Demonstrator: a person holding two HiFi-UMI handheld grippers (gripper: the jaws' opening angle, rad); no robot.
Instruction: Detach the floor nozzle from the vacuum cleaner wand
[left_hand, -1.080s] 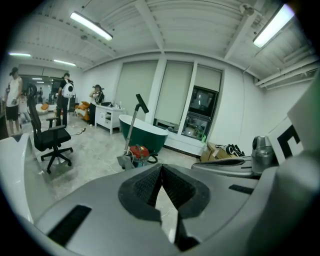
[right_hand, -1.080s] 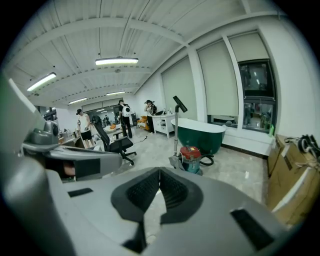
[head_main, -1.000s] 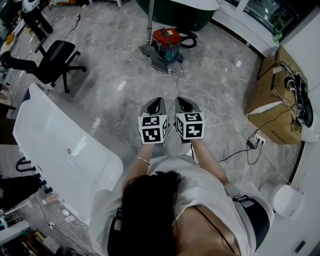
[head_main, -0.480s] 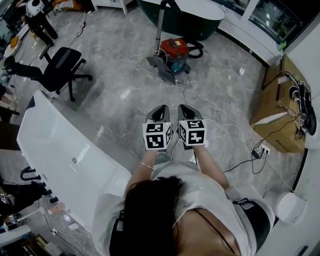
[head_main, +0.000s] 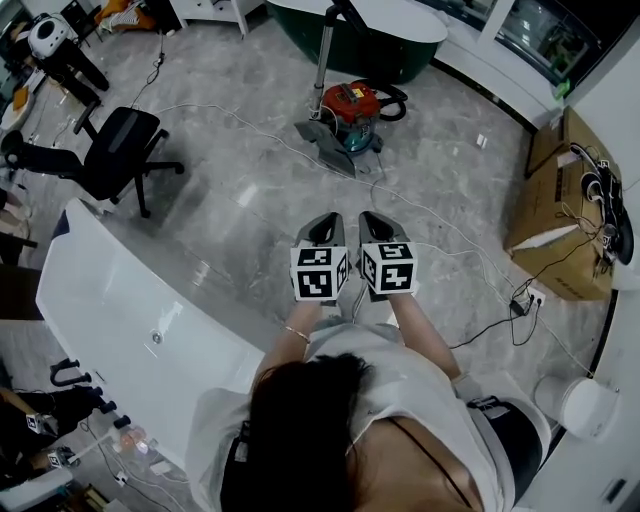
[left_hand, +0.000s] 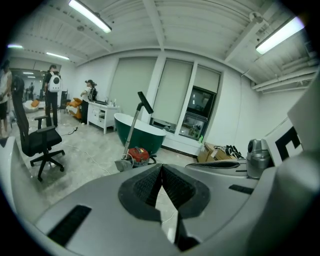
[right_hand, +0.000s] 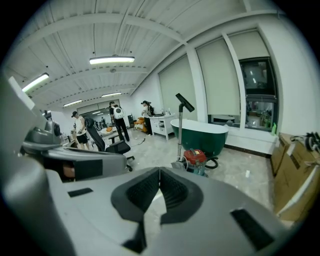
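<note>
A red and teal canister vacuum cleaner (head_main: 352, 110) stands on the grey floor ahead, beside a dark green bathtub (head_main: 400, 25). Its metal wand (head_main: 324, 62) rises upright from a grey floor nozzle (head_main: 325, 140) lying flat on the floor. The vacuum cleaner (left_hand: 138, 155) and wand (left_hand: 132, 132) show small in the left gripper view, and the vacuum cleaner (right_hand: 195, 159) and wand (right_hand: 179, 135) appear again in the right gripper view. My left gripper (head_main: 321, 227) and right gripper (head_main: 373, 224) are side by side, both shut and empty, well short of the nozzle.
A white bathtub (head_main: 120, 330) lies close at my left. A black office chair (head_main: 115, 150) stands at far left. White and black cables (head_main: 450, 235) trail across the floor. Cardboard boxes (head_main: 555, 210) sit at right. People (left_hand: 50, 92) stand far back in the room.
The view has advanced toward the vacuum cleaner, which now sits lower and nearer in the head view. Both grippers moved forward with me, still shut.
</note>
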